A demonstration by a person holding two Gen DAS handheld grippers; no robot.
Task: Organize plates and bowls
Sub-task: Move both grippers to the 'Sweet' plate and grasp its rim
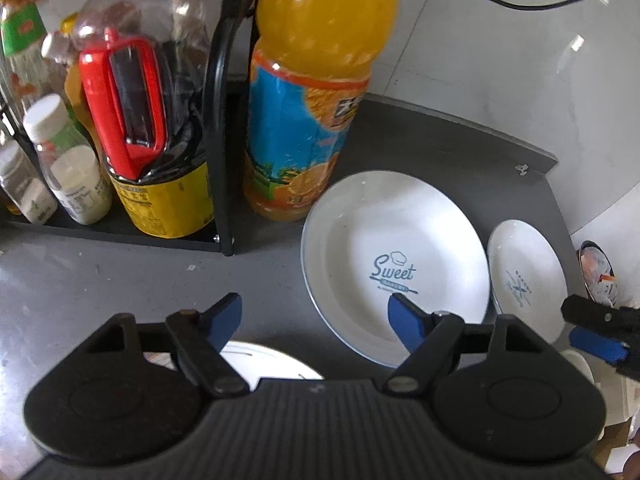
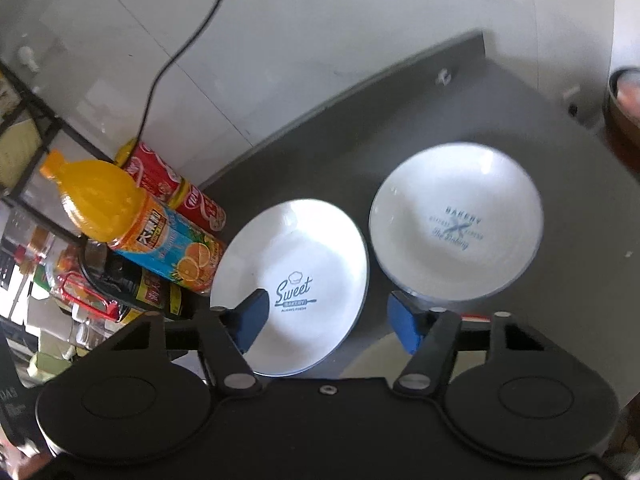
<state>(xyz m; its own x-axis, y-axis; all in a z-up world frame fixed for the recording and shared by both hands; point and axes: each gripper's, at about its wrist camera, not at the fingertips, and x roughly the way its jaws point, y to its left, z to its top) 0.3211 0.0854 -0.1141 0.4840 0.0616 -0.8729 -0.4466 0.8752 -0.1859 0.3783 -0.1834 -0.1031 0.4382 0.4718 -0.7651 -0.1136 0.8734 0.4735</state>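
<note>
Hovering open and empty, both grippers (image 1: 316, 318) (image 2: 334, 316) over touching plate (image 1: 394, 264) rims.

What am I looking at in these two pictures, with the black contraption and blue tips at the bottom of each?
Each is a hand-held gripper, one in each of a person's hands, with a camera that looks along its two blue-tipped fingers. One picture is from the left gripper, the other from the right gripper. Both are open and hold nothing. On the grey counter lie a white plate printed "Sweet" and, beside it, a smaller dish printed "Bakery". An orange juice bottle stands behind the plate, next to a black rack of bottles and jars. Part of another white dish shows under the left gripper.
</note>
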